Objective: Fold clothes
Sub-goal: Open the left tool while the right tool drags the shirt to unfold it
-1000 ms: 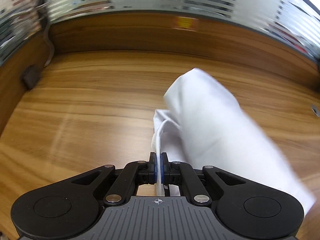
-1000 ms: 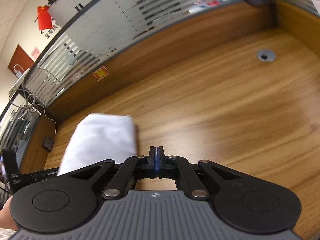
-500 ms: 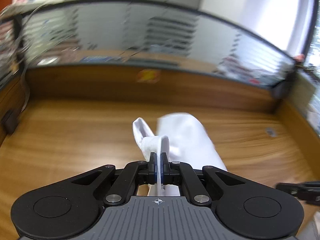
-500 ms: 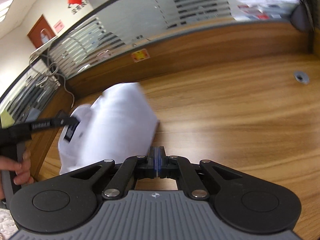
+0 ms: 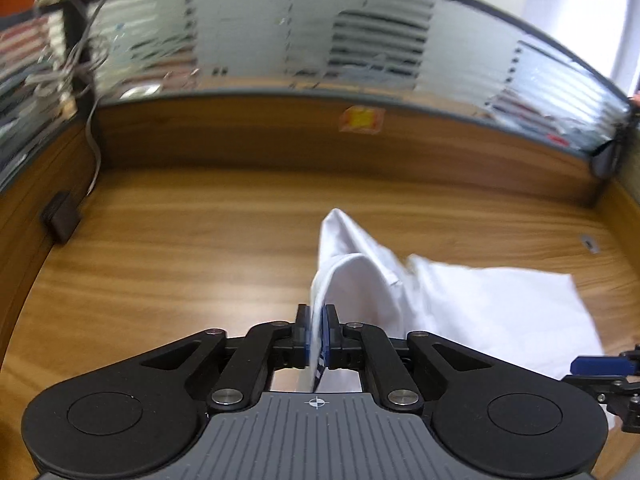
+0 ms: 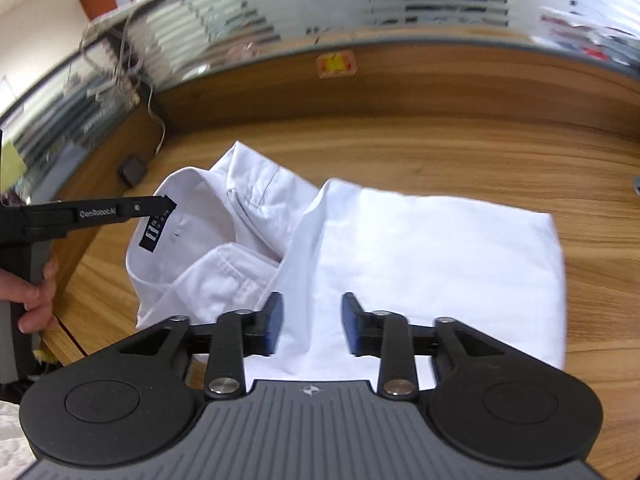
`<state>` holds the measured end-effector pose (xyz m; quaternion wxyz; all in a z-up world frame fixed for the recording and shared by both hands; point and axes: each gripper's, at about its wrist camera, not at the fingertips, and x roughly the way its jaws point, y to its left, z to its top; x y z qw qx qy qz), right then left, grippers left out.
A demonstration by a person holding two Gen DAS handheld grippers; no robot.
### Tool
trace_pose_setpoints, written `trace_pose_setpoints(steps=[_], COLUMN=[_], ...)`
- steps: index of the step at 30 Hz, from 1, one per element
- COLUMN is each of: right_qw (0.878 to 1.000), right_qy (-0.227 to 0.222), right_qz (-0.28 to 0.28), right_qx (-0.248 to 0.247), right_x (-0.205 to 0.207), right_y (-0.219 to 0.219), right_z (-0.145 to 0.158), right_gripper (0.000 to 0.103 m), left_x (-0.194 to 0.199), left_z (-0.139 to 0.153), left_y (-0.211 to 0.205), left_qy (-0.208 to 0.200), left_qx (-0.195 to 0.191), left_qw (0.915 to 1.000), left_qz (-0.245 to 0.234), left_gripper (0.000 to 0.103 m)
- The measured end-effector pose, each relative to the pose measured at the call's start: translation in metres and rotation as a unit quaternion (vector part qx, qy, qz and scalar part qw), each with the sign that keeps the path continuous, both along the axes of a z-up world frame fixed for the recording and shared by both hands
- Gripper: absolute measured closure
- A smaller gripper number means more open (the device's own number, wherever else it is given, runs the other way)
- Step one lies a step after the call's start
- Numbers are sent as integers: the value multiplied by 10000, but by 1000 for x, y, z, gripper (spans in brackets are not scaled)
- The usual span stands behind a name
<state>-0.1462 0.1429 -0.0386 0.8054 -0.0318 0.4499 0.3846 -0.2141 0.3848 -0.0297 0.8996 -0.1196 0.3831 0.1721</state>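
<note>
While left gripper [image 5: 316, 336] pinches white shirt [image 6: 420, 248] collar, seemingly lifted, right gripper [image 6: 312, 320] opening, tilted down above shirt.

We see a wooden desk [image 6: 460, 152] with brown grain, walled by a wooden partition [image 5: 248, 136] at its far edge; on it lies a folded white collared shirt [image 6: 420, 248], and a small dark box [image 5: 60, 216] sits near the left partition

Both wrist cameras look steeply down (close) at one shirt [image 5: 472, 304] on the desk [image 6: 480, 152].
</note>
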Motion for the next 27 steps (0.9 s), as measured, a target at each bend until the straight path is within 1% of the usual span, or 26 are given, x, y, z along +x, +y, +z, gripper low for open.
trace_pose_setpoints(steps=[1, 2, 3, 4, 7, 9, 11, 13, 14, 18, 20, 21, 22, 23, 24, 26, 27], right_qw=[9999, 9997, 9993, 9988, 9963, 9939, 9909, 9865, 9842, 9770, 9758, 9752, 9755, 9758, 9770, 9793, 9803], right_qy=[-9, -15, -27, -43, -77, -148, -226, -346, -435, -629, -614, -619, -606, -589, -538, -435, -383], right_qz=[79, 178, 283, 342, 542, 610, 663, 765, 789, 843, 897, 923, 952, 979, 979, 980, 978], right_qx=[-90, -166, -243, -349, -657, -904, -1147, -1404, -1524, -1853, -1897, -1915, -1891, -1864, -1816, -1720, -1673], right_x=[0, 0, -1, 0, 2, 5, 7, 9, 9, 12, 13, 14, 15, 16, 18, 23, 26], right_y=[9, 17, 26, 36, 65, 82, 100, 115, 120, 131, 132, 133, 132, 131, 128, 122, 119], right_z=[-3, -7, -12, -16, -30, -41, -52, -62, -67, -81, -86, -89, -90, -90, -90, -89, -89], right_gripper=[49, 46, 41, 35, 30, 29, 29, 29, 29, 30, 36, 42, 54, 62, 75, 83, 95], left_x=[-4, -8, -12, -16, -29, -39, -46, -52, -56, -66, -70, -72, -73, -75, -76, -77, -77], left_z=[-2, -4, -6, -8, -13, -16, -18, -20, -20, -18, -16, -16, -15, -15, -15, -16, -16], left_y=[5, 8, 11, 13, 13, 12, 9, 6, 3, -3, -3, -3, -3, -2, -2, -2, -1], left_qy=[15, 29, 39, 53, 83, 115, 151, 199, 212, 260, 270, 275, 278, 278, 282, 302, 322], left_qx=[-23, -54, -95, -130, -244, -348, -468, -519, -527, -448, -414, -397, -397, -418, -432, -448, -467], left_qw=[10000, 9999, 9998, 9997, 9994, 9990, 9984, 9982, 9981, 9986, 9988, 9988, 9988, 9987, 9986, 9985, 9983], left_qz=[56, 104, 143, 178, 217, 258, 276, 241, 218, 69, 58, 52, 51, 59, 74, 113, 138], left_gripper=[92, 86, 78, 76, 71, 64, 63, 59, 56, 54, 51, 50, 50, 50, 50, 49, 49])
